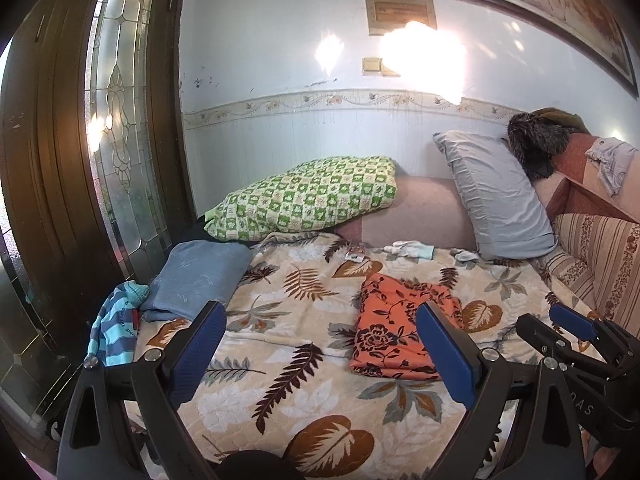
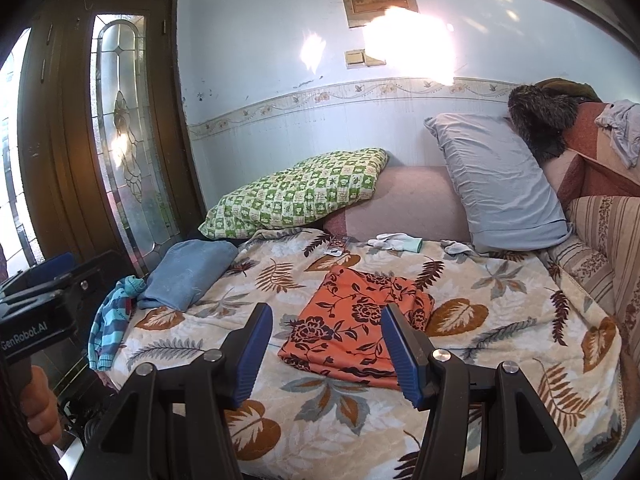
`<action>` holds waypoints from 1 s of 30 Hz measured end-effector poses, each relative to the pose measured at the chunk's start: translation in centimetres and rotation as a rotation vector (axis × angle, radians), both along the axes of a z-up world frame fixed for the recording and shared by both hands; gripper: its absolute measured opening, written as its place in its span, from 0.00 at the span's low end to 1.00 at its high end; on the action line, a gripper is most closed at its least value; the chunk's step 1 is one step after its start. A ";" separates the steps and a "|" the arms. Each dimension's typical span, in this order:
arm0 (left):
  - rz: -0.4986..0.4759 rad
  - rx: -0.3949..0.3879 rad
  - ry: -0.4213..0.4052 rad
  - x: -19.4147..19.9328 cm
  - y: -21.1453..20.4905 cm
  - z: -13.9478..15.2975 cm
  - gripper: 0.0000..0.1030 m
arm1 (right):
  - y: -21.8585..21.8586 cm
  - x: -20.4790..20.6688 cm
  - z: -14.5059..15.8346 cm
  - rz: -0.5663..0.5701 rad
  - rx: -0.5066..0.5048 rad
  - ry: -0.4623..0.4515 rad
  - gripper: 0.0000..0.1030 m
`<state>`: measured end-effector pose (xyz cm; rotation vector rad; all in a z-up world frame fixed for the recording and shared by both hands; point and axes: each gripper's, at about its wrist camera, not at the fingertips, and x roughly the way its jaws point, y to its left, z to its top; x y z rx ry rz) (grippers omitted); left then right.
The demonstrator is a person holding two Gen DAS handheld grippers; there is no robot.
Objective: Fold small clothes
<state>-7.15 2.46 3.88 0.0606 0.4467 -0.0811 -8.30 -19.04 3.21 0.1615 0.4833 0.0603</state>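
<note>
An orange garment with dark flowers (image 1: pixel 396 328) lies folded flat on the leaf-print blanket (image 1: pixel 288 320); it also shows in the right wrist view (image 2: pixel 356 320). My left gripper (image 1: pixel 320 344) is open and empty, held above the blanket just left of the garment. My right gripper (image 2: pixel 326 352) is open and empty, above the garment's near edge; it also shows at the right of the left wrist view (image 1: pixel 560 320). A striped blue garment (image 1: pixel 116 324) hangs at the bed's left edge, next to a folded light-blue cloth (image 1: pixel 196 276).
A green checked pillow (image 1: pixel 308 196) and a grey pillow (image 1: pixel 496 196) lean at the back wall. Small white socks (image 1: pixel 408 249) lie near the pillows. A striped sofa cushion (image 1: pixel 600 260) is at the right. A wooden door with glass (image 1: pixel 116 120) stands left.
</note>
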 end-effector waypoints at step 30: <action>-0.016 0.012 0.034 3.0 -2.1 0.2 0.93 | -0.9 2.6 -2.0 0.019 -0.031 0.063 0.59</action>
